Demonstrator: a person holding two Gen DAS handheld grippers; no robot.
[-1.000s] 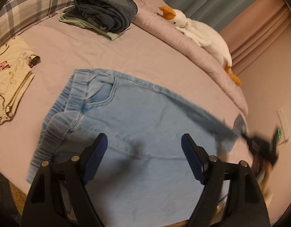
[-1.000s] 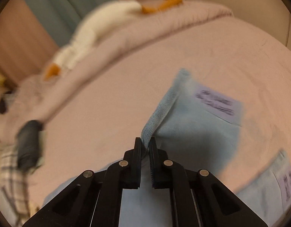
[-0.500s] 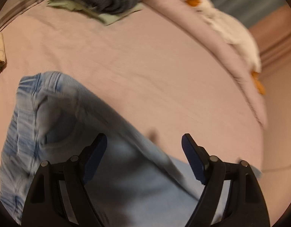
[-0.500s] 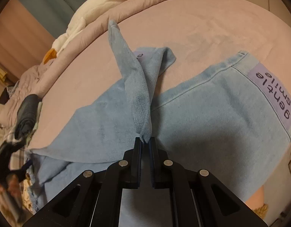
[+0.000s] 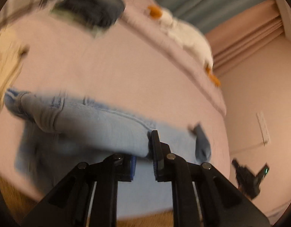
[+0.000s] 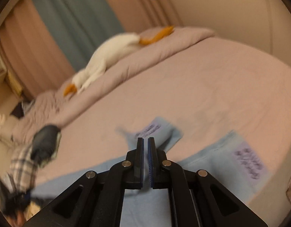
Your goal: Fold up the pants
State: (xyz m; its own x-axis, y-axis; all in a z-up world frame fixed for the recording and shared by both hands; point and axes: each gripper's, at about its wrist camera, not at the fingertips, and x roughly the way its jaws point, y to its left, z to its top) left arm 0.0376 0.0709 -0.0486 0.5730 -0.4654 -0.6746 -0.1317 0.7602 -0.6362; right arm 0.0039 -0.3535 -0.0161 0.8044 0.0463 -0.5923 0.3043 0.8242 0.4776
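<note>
L gripper (image 5: 149, 152) has just been closing its jaws, and they're now clamped on a bunched fold of the light-blue pants (image 5: 100, 124) near the waistband side, prob. so that half of the garment can be carried over the other. The pants lie across the near part of the bed (image 5: 111, 70), waistband end at left, a leg hem at right. R gripper (image 6: 145, 158) has its jaws together; whether cloth is pinched between them I can't tell, the frame's too blurred, tho a lifted leg end with a lilac label (image 6: 148, 129) sits right at the tips, so a hem grip looks likely. Second label (image 6: 249, 162) lies flat further right. Dark folded clothes (image 5: 92, 5) and a plush goose (image 5: 185, 36) sit well apart, out of the folding area.
</note>
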